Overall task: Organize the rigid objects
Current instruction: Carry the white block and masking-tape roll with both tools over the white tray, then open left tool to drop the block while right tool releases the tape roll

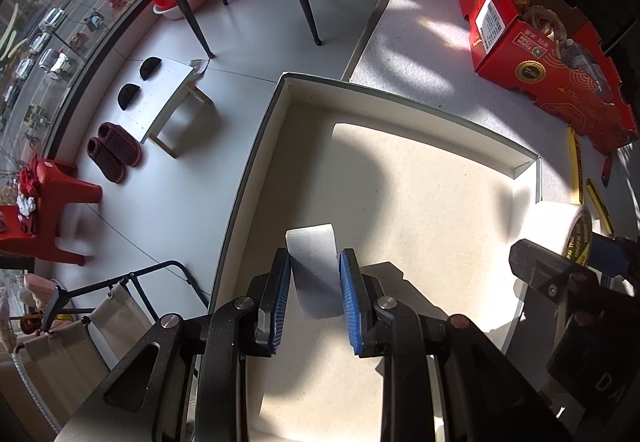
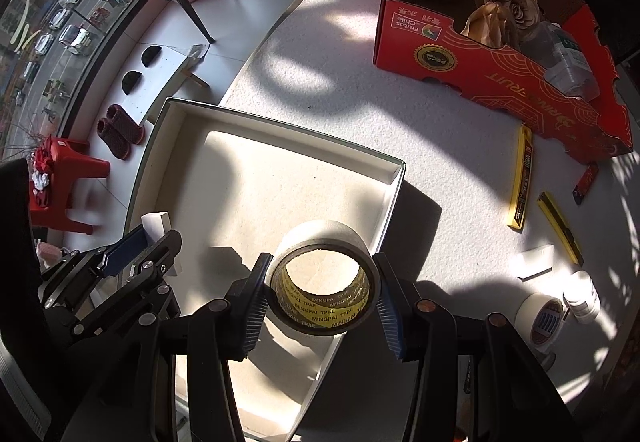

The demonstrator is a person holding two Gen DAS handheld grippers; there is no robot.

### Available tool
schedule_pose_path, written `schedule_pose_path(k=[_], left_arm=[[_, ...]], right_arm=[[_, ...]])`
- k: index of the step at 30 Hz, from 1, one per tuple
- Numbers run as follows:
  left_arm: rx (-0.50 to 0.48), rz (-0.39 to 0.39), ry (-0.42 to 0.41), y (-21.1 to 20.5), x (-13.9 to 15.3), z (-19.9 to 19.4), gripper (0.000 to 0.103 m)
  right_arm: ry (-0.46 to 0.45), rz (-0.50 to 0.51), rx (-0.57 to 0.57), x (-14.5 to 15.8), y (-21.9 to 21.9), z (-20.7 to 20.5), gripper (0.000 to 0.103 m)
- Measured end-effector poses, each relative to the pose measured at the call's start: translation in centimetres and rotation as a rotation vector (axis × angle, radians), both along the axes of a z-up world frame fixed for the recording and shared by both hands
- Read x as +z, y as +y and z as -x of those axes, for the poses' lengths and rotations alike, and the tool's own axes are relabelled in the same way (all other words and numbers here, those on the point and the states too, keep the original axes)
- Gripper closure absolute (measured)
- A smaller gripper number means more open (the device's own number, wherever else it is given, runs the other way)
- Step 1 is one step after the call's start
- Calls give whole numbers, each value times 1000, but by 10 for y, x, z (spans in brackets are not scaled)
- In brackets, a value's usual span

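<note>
The left gripper [image 1: 314,282] pointed down into a shallow white box [image 1: 400,97] at the table's edge, its jaws closed on a small white block [image 1: 314,266] held between the blue pads. The right gripper [image 2: 322,298] also pointed down over the same box, its jaws clamped on either side of a roll of tape [image 2: 324,282] with a yellow printed core.

The left wrist view showed the block front-on, upright between the pads above the box floor, while the right wrist view caught only its top corner beyond the left gripper's fingers. In the left wrist view the roll appeared only at the right edge, seen from its side, over the box's right wall.

Only the right wrist view took in the things lying on the grey table [image 2: 340,81] to the right of the box: two yellow utility knives [image 2: 522,177], a small red lighter [image 2: 586,177], a white block [image 2: 536,262], a second tape roll [image 2: 540,316] and a white bottle [image 2: 582,296] just beside it. The left wrist view showed only parts of the knives and lighter. Both views showed a red fruit carton [image 2: 500,69] at the table's far side; the right wrist view looked into it, where dried flowers and a clear bottle lay.
</note>
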State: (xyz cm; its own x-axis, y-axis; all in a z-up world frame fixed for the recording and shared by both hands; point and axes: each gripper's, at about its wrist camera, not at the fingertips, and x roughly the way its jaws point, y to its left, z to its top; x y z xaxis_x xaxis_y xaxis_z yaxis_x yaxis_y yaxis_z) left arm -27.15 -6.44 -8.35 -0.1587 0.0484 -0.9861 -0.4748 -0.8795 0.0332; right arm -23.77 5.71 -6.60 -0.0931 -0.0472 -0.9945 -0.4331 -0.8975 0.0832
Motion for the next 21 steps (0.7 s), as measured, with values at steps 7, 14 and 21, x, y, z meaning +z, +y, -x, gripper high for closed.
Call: schedule_pose_path(k=[7, 14, 21], left_arm=[[-4, 4, -3, -2, -1, 1, 76], [-10, 17, -22, -2, -10, 0, 76], [-18, 74, 29, -4, -16, -4, 24]], right_arm=[[-10, 3, 0, -6, -1, 3, 53], [-29, 8, -3, -18, -2, 5, 53], [-40, 6, -10, -25, -2, 3, 22]])
